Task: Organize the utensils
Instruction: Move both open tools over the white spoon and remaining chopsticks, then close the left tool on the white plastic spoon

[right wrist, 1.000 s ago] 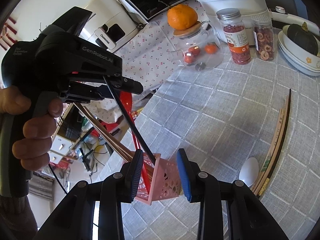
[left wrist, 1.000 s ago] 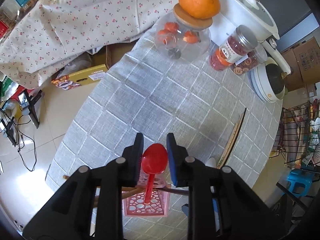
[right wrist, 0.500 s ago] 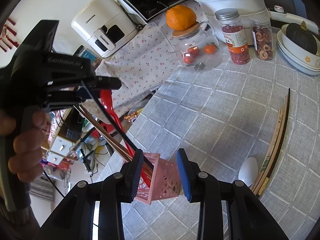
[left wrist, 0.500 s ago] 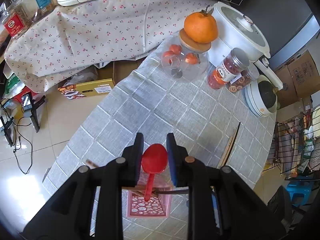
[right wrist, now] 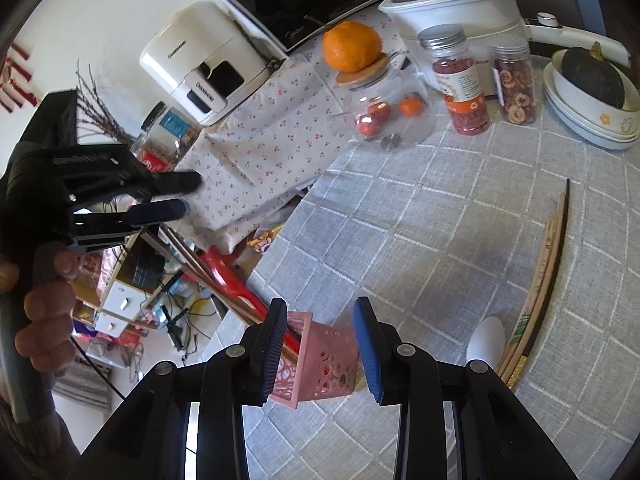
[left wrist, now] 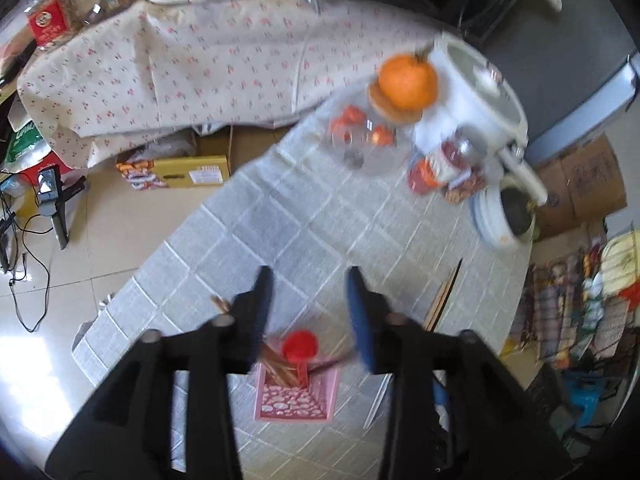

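A pink perforated utensil holder (left wrist: 297,394) (right wrist: 320,360) stands near the table's front edge. In it stand a red spoon (left wrist: 300,347) (right wrist: 228,276) and several wooden chopsticks (left wrist: 276,364) (right wrist: 192,260). My left gripper (left wrist: 308,312) is open and empty, high above the holder; it also shows in the right wrist view (right wrist: 176,196). My right gripper (right wrist: 320,340) has its jaws around the holder; whether they touch it I cannot tell. A white spoon (right wrist: 486,342) and more chopsticks (right wrist: 544,276) (left wrist: 444,296) lie on the grey checked cloth (right wrist: 440,240).
At the back stand a glass jar (right wrist: 384,116) with an orange (right wrist: 352,46) on its lid, two spice jars (right wrist: 460,88), a white pot (right wrist: 452,8) and stacked bowls (right wrist: 588,112) with a dark squash. The table edge drops to the floor at left.
My left gripper has opened, let go of the red spoon, and risen. The spoon now stands in the holder. My right gripper has not moved.
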Available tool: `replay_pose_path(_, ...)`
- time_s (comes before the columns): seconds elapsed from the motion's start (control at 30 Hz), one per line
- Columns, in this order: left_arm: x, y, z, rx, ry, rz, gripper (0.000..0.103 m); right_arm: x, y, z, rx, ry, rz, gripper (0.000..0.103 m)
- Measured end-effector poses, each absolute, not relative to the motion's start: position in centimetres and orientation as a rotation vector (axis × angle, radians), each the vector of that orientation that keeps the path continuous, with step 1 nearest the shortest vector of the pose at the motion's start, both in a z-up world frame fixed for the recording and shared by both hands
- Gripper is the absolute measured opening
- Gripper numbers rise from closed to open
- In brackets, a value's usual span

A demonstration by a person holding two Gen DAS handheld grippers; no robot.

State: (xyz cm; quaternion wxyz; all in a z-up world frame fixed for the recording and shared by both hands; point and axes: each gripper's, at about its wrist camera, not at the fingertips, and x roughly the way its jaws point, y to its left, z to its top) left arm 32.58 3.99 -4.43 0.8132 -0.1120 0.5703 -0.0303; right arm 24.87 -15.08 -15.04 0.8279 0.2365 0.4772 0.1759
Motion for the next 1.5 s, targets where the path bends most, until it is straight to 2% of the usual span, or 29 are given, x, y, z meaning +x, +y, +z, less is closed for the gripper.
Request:
replay_pose_path(0.03,32.6,4.3,-3.9,-0.256,1.198,-0.059,0.052,24.9,-15.4,-15.0,0.512,1.012,0.371,0.036)
replay_pose_path(0.37,28.8,5.3,-1.3,-0.352,1.043,-0.055,0.053,24.6,-20.4,-13.4,0.598,0.977,0.314,0.036)
replay_pose_path(0.57,25.0,1.9,-0.6,-0.275,0.965,-0.115,0.053,24.2,-24.9,-12.4,0.623,0.968,0.225,0.036)
replay_pose_path(0.73,23.9,-3.9,-4.7,-0.17,1.073,-0.239,0.053,24.0,-29.0,-13.4,0.634,1.044,0.091,0.036)
replay_pose_path(1.0,23.7,-11.8,-15.3,-0.042,1.302,-0.287,0.053,24.0,-33.2,-15.0,0.68,1.103,0.009,0.036)
replay_pose_path(1.17,24.5,-13.8,-20.4,-0.019,1.388,-0.244,0.053,24.3,-33.2,-15.9,0.674,1.144,0.017,0.036)
replay_pose_path(1.37,25.3,-14.5,-23.3,0.001,1.443,-0.214,0.053,24.7,-33.3,-16.3,0.671,1.154,0.02,0.036)
replay_pose_path(1.4,25.4,-14.6,-23.6,0.002,1.448,-0.21,0.052,24.8,-33.3,-16.3,0.667,1.155,0.022,0.036)
replay_pose_path(1.47,25.5,-14.7,-23.9,0.024,1.443,-0.207,0.035,24.9,-33.3,-16.5,0.663,1.158,0.024,0.036)
replay_pose_path(1.5,25.4,-14.9,-23.9,0.04,1.432,-0.208,0.035,25.0,-33.3,-16.6,0.662,1.161,0.021,0.036)
